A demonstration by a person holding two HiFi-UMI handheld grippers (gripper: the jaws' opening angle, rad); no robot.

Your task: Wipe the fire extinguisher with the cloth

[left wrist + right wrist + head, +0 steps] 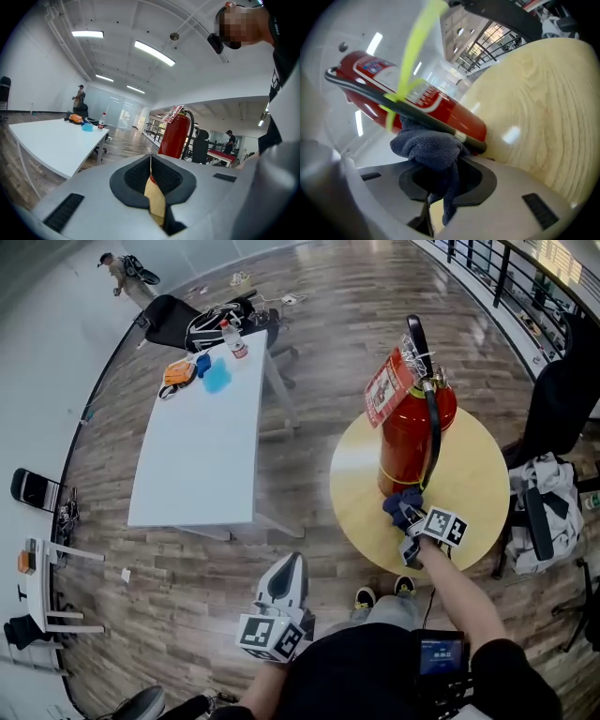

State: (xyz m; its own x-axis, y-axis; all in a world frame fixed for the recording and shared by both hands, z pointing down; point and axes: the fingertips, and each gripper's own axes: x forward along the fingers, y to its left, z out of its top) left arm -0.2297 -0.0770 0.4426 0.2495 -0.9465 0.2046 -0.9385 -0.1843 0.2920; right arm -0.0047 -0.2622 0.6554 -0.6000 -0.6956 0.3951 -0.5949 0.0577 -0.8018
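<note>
Lower centre, the left tongs (286,568) are clenched on nothing, held close to the body. The right arm (464,592) reaches forward. The right tongs (436,180) grasp a crumpled blue-grey cloth (426,143), pressed against the base of the red metal fire extinguisher (412,427), which stands upright on the round pale wooden worktop (478,484), right of centre.
</note>
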